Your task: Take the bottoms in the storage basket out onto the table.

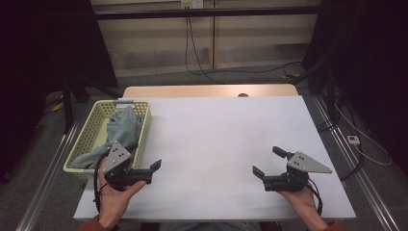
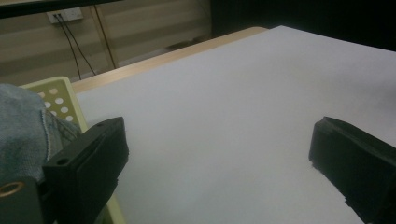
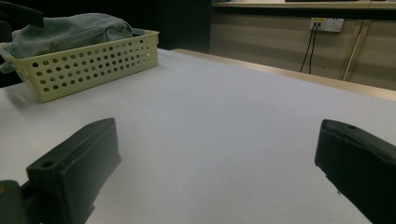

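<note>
We hold both tongs, left (image 1: pixel 146 168) and right (image 1: pixel 265 162), wide open and empty above the counter (image 1: pixel 216 139). The jeans (image 1: pixel 122 126) sit in the basket (image 1: pixel 98 111), far left. Risk: the left tongs clipping the basket wall and dragging it along.

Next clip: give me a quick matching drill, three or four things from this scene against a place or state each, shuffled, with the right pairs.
Things:
1. jeans
2. basket
3. left gripper
4. right gripper

Places or states:
A. open, over the table's near right part
B. bundled inside the basket
C. open, just beside the basket's near end
D. on the table's left edge, pale yellow with holes

Pairs: 1-B, 2-D, 3-C, 4-A
</note>
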`<state>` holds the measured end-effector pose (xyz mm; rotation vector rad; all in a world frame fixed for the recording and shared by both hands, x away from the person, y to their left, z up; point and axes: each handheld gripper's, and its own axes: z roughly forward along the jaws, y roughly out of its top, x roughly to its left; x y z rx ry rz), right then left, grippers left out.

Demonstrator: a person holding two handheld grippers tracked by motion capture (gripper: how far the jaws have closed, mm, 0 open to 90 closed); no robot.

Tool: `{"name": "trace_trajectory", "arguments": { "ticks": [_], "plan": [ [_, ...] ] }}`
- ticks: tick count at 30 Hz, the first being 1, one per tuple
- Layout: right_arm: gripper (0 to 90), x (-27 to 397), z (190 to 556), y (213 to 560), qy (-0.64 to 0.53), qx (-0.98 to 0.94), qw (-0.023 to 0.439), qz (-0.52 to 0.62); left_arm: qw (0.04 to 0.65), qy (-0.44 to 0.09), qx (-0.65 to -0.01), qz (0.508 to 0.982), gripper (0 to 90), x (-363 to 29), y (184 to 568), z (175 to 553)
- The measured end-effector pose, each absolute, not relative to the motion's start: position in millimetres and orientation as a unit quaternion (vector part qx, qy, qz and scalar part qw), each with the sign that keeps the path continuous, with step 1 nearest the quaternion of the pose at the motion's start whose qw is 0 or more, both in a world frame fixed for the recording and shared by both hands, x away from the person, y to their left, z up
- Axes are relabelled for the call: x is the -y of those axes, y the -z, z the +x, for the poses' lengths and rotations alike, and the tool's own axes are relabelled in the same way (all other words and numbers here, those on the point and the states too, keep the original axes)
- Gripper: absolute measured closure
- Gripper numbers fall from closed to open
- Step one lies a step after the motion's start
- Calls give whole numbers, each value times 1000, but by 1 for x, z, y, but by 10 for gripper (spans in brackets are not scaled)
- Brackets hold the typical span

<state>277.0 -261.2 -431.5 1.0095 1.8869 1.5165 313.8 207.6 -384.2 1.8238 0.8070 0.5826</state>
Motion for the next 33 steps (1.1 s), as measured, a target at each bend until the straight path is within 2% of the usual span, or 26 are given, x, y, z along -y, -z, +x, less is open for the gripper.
{"name": "trace_trajectory", "arguments": {
  "ticks": [4,33],
  "plan": [
    [0,260,276,431,-553,-699,266,368,506,-254,-336,753,56,-212,379,315],
    [0,257,279,431,-560,-699,248,370,484,-273,-362,748,46,-250,350,320]
  ]
}}
